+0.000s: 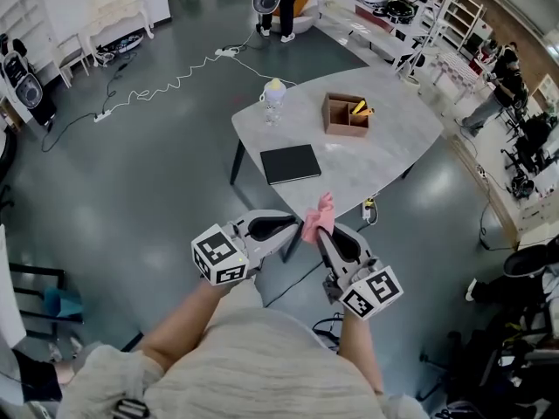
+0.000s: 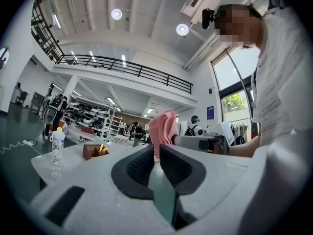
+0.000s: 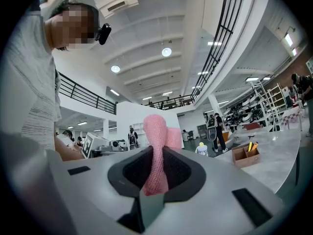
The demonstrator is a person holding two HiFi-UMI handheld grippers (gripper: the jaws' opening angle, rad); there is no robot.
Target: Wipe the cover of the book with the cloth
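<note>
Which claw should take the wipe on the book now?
Right. The right claw is shut on the pink cloth, while the left claw is shut on nothing. The black book lies on the table ahead of both.

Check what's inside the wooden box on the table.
Inside the wooden box, yellow and orange items sit in the right-hand compartment; they are too small to identify. The other compartment looks bare, though the near wall hides some of its floor.

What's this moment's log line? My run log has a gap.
right gripper: holds cloth | left gripper: shut, beside cloth | book: on table, untouched
</note>
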